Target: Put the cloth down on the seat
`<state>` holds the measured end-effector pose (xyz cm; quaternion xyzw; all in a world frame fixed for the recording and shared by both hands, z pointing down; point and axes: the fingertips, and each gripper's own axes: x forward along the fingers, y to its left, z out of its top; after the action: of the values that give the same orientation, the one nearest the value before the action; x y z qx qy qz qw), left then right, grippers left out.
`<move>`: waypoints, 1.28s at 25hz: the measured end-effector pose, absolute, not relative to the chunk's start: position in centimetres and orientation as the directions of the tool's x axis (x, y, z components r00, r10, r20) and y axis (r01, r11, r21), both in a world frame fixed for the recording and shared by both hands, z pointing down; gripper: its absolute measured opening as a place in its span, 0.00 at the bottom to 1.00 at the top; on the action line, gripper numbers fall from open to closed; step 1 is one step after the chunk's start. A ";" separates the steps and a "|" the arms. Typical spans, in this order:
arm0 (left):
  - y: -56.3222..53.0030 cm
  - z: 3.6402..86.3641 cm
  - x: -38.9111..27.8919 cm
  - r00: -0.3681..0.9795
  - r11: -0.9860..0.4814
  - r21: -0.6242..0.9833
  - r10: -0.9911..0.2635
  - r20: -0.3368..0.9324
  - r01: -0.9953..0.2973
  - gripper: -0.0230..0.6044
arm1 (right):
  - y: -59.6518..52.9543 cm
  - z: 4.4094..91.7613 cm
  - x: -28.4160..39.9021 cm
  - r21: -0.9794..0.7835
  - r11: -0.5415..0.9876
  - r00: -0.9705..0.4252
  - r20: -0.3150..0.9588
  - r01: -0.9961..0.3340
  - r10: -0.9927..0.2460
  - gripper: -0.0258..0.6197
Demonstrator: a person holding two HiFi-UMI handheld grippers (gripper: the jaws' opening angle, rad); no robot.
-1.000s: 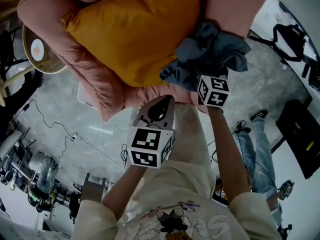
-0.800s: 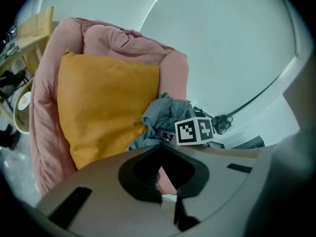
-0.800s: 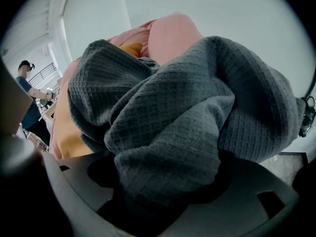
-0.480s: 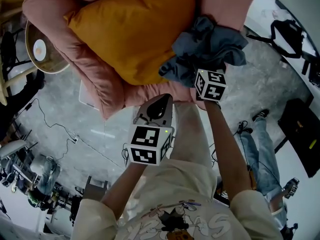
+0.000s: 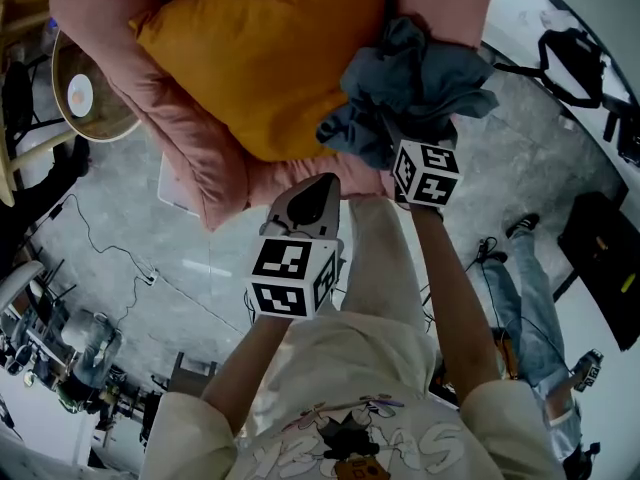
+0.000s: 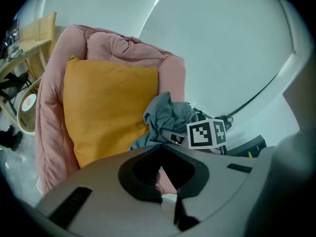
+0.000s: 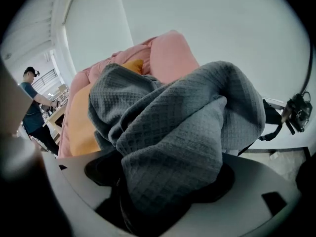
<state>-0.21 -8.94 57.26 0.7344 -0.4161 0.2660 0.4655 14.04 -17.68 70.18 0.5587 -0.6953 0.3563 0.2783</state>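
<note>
Right now the grey waffle-weave cloth (image 5: 412,73) is lying bunched in the upper middle of the head view. It is resting against the pink padded seat (image 5: 195,153) and touching the right edge of the orange cushion (image 5: 265,58) that is filling the seat's hollow. The right gripper (image 5: 405,150) is reaching up into the lower edge of that bundle, with its marker cube (image 5: 427,173) showing just below the fabric. Its jaws have just been opening and are standing wide apart. In the right gripper view the cloth is draping down between them and spilling over them, loose rather than pinched. The left gripper (image 5: 310,193) is hovering in the centre of the head view, just below the seat's front edge and to the lower left of the cloth, apart from it. Its jaws are sitting together with nothing between them, and its own view is looking past them at the cushion and the cloth.
</note>
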 end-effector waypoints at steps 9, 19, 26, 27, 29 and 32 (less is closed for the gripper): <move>-8.7 56.2 -0.3 0.512 -0.237 0.454 -0.374 0.773 -0.859 0.04 | -16.6 68.7 14.4 -0.190 0.122 -0.226 0.784 -0.974 -0.578 0.66; -8.6 53.6 -0.2 0.510 -0.261 0.439 -0.407 0.757 -0.860 0.04 | -14.7 65.9 15.1 -0.190 0.132 -0.231 0.772 -0.973 -0.591 0.66; -7.8 51.8 0.2 0.502 -0.276 0.420 -0.426 0.753 -0.864 0.04 | -13.3 64.1 16.1 -0.202 0.118 -0.232 0.771 -0.972 -0.592 0.66; -7.7 51.5 0.2 0.501 -0.277 0.419 -0.429 0.751 -0.865 0.04 | -13.1 63.8 16.2 -0.203 0.115 -0.231 0.772 -0.972 -0.592 0.66; -7.5 50.8 0.2 0.501 -0.279 0.417 -0.437 0.747 -0.865 0.05 | -12.6 63.3 16.3 -0.204 0.112 -0.230 0.772 -0.973 -0.592 0.66; -7.3 50.0 0.5 0.500 -0.288 0.409 -0.450 0.740 -0.866 0.04 | -12.1 62.8 16.5 -0.207 0.112 -0.233 0.772 -0.972 -0.591 0.66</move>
<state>0.49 -7.28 50.03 0.7618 -0.4320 0.2522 0.4117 16.54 -12.09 62.76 0.5603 -0.6974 0.3606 0.2638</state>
